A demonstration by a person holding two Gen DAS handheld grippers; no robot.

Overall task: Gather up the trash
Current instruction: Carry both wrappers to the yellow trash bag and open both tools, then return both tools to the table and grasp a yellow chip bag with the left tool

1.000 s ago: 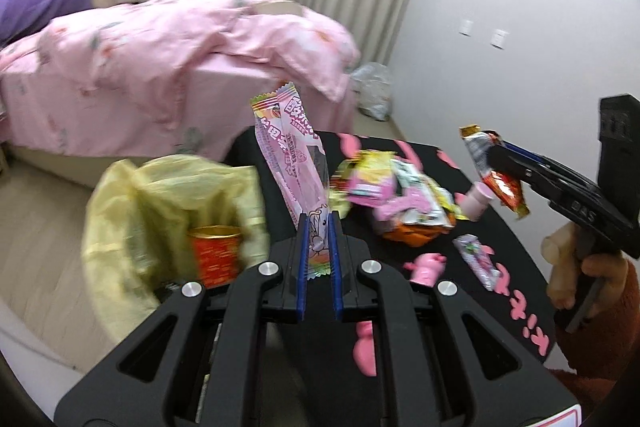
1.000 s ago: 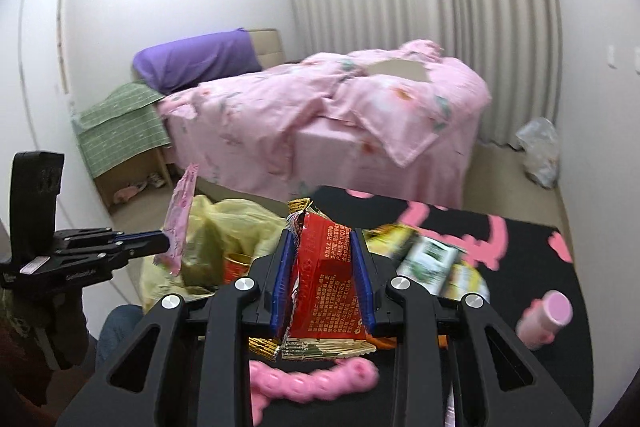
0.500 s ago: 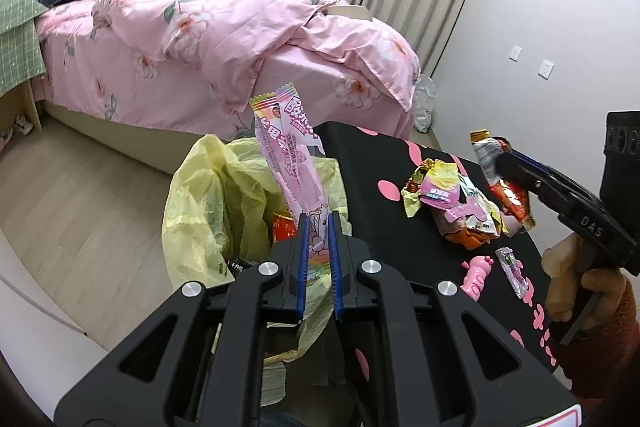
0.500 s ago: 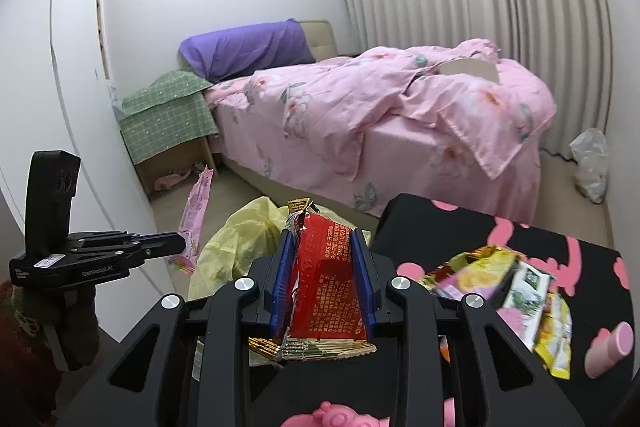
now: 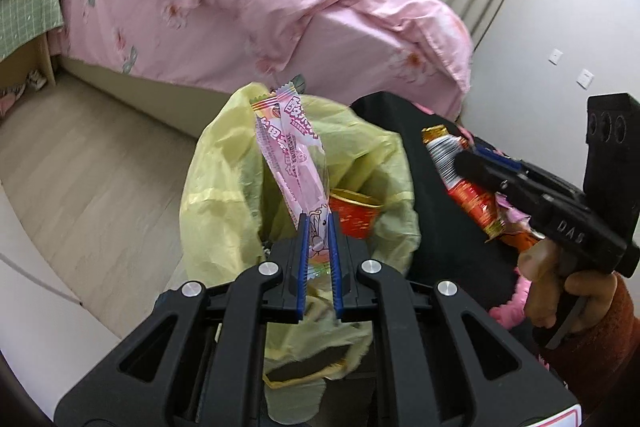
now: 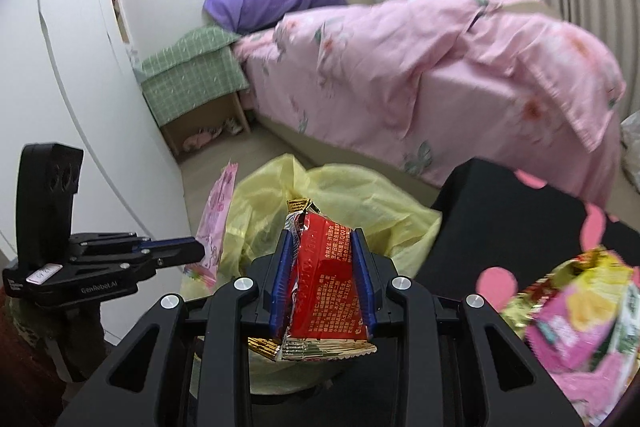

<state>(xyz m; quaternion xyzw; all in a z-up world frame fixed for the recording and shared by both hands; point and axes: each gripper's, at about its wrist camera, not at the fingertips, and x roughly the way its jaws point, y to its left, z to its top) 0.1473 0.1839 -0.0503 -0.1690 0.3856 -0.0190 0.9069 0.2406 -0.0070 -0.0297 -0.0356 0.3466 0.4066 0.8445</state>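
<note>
The yellow trash bag (image 5: pixel 296 195) gapes just ahead of and below both claws. The left claw (image 5: pixel 319 247), clamped on the upright pink wrapper (image 5: pixel 294 163), seems nearer its mouth; the right claw (image 6: pixel 322 281) grips the red wrapper (image 6: pixel 324 267) beside it.

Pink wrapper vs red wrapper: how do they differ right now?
The pink wrapper is long, narrow and flat, standing up from the left gripper; the red wrapper is shorter, wider and crumpled, with foil edges, in the right gripper. The left jaws are nearly together on the thin pink wrapper; the right jaws stand wider around the bulkier red one. Both are clamped, over or beside the yellow bag.
</note>
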